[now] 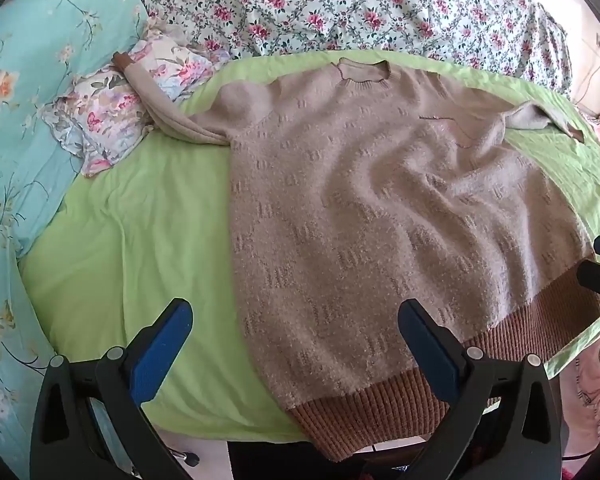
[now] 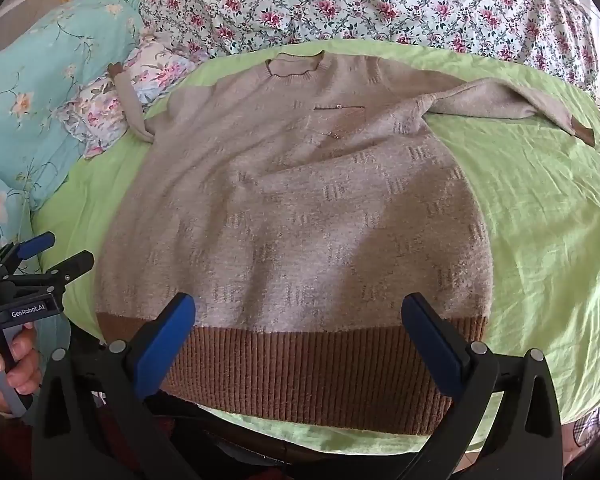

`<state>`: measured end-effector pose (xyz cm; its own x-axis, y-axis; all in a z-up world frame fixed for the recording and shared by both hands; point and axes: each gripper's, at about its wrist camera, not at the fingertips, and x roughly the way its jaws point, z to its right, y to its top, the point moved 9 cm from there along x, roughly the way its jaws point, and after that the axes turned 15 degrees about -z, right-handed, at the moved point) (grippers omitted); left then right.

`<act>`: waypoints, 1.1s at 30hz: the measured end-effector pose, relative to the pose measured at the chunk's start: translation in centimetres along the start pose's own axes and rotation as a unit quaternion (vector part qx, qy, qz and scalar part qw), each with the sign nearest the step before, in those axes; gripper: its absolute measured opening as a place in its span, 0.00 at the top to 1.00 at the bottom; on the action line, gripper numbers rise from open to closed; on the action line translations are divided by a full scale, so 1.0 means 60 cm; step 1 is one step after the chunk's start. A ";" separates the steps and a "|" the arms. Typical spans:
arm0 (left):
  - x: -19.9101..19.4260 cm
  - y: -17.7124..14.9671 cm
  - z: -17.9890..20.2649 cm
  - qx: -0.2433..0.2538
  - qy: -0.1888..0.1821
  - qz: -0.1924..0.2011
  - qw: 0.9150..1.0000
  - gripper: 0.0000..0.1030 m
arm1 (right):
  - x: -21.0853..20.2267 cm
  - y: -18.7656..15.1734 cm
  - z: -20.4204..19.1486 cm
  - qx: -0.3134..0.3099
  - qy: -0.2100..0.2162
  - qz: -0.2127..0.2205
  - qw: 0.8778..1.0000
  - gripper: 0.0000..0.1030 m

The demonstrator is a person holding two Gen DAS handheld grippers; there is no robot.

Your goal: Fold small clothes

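Sweater [image 2: 292,208] flat, collar far, hem near

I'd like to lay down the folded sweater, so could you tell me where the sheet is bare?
Bare green sheet lies between the sweater and the blue floral bedding, and again beyond its other side. Crowded by the floral pillow.

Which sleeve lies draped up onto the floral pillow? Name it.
The sleeve on the picture's left: its brown cuff rests on the pillow. The other sleeve lies flat on the green sheet.
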<state>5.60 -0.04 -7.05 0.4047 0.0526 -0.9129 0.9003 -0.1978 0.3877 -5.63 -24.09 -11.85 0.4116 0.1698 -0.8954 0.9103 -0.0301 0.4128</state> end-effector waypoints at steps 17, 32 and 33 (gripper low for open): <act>0.000 -0.003 0.008 0.003 0.001 0.003 1.000 0.00 | -0.006 0.002 -0.006 -0.003 0.005 0.007 1.000 0.00; -0.003 -0.004 0.007 0.008 -0.002 -0.006 1.000 0.00 | -0.005 0.001 -0.006 -0.003 0.001 -0.002 1.000 0.00; -0.001 -0.004 0.007 0.009 0.000 -0.009 1.000 0.00 | -0.003 0.002 -0.005 -0.007 -0.009 0.000 1.000 0.00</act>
<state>5.29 -0.42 -7.13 0.3881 0.0558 -0.9199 0.9044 -0.2148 0.3686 -5.61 -23.82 -11.61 0.4118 0.1529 -0.8983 0.9099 -0.0157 0.4145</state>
